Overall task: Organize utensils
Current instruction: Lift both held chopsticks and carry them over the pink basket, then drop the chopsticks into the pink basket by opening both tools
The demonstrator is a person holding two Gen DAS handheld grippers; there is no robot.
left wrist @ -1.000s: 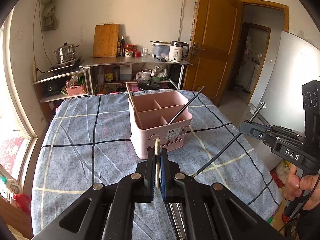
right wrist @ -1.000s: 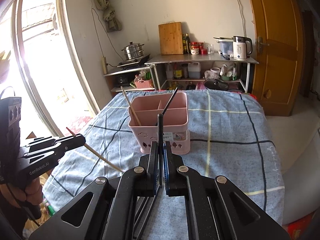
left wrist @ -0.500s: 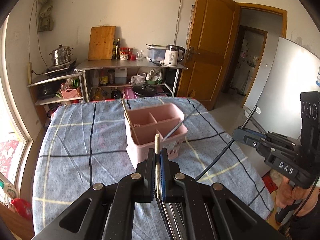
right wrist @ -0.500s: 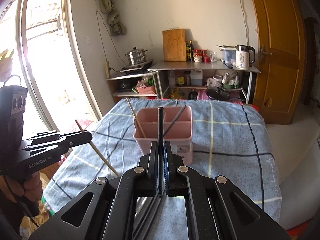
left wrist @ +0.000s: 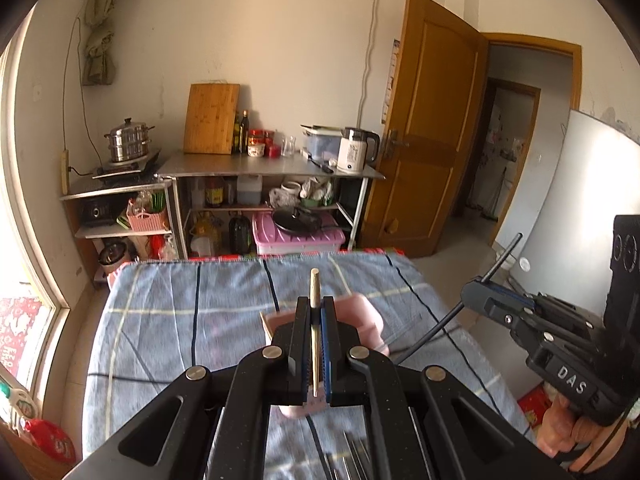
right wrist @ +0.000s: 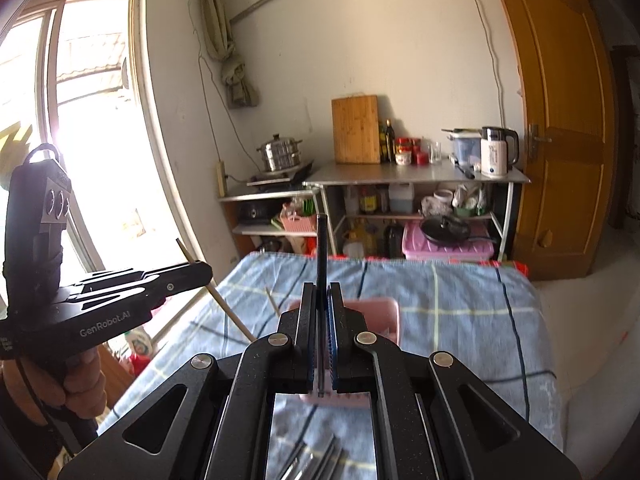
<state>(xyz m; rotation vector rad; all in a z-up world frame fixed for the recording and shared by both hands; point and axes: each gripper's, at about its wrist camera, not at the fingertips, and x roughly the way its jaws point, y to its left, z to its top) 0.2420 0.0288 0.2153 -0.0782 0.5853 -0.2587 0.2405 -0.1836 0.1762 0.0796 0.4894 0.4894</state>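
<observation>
Chopsticks: the left gripper (left wrist: 316,316) pinches a wooden chopstick (left wrist: 315,284), the right gripper (right wrist: 322,304) a black chopstick (right wrist: 321,248), near the pink caddy (right wrist: 384,312).

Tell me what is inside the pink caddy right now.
One wooden chopstick leans out of the pink caddy at its left side. The compartments themselves are hidden behind the right gripper, so anything else inside cannot be seen.
</observation>
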